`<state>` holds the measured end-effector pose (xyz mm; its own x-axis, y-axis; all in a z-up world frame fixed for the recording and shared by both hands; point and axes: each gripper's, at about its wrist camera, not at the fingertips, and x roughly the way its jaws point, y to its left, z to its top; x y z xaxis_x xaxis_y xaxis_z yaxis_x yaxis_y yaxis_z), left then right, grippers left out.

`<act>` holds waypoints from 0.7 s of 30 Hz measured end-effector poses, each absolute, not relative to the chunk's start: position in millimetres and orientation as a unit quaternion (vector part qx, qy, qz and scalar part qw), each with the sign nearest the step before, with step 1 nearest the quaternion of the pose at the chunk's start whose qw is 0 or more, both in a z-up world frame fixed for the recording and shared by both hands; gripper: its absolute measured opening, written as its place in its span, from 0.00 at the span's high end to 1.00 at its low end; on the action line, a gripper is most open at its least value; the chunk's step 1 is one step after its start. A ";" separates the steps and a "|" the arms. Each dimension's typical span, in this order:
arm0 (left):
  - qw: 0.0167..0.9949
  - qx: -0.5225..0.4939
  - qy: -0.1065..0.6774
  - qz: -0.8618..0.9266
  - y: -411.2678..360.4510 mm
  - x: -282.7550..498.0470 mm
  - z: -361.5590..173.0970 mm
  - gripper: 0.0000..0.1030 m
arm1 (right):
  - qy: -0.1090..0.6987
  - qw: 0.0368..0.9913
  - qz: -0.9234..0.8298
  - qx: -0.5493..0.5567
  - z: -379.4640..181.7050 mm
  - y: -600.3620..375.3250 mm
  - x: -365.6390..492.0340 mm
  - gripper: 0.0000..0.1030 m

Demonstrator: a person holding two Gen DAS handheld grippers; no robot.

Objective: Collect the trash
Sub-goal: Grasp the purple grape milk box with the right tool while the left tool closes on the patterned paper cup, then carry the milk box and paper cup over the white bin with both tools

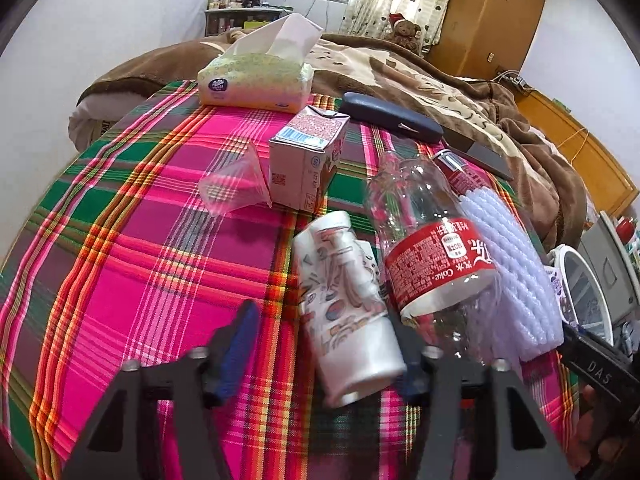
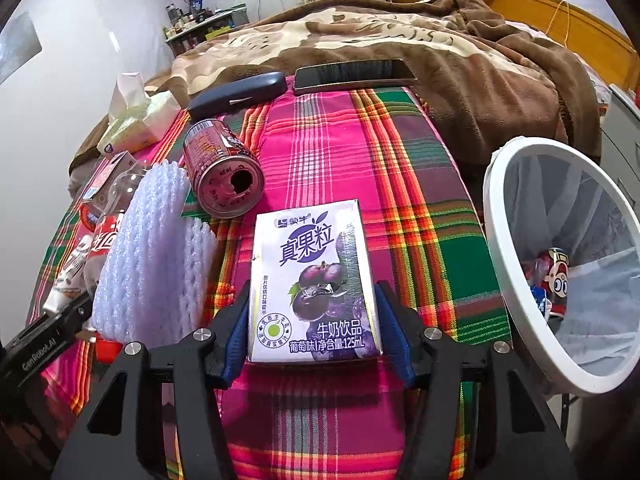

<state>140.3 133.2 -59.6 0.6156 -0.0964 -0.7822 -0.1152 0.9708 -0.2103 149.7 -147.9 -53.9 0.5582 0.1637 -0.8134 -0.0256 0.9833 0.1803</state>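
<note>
In the left wrist view my left gripper [image 1: 326,344] is open around a white printed paper cup [image 1: 344,304] lying on the plaid cloth; only its right finger seems to touch it. Beside it lie an empty Coke bottle [image 1: 424,240], white foam netting [image 1: 508,264], a pink milk carton [image 1: 306,160] and a clear plastic cup [image 1: 234,188]. In the right wrist view my right gripper [image 2: 314,330] is shut on a purple grape milk carton [image 2: 314,284] resting on the cloth. A red can [image 2: 222,168] lies behind it. The white-rimmed trash bin [image 2: 496,248] stands at the right with trash inside.
A tissue pack [image 1: 256,80], a dark glasses case [image 2: 238,94] and a phone [image 2: 354,74] lie at the far edge of the cloth [image 2: 400,168]. A bed with a brown blanket [image 2: 460,48] lies behind. The left gripper's body [image 2: 44,344] shows at the left.
</note>
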 end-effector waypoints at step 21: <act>0.903 -0.122 0.413 0.000 134.5 125.6 -43.0 0.76 | 0.443 0.891 0.065 0.078 -43.7 -150.7 139.0 0.44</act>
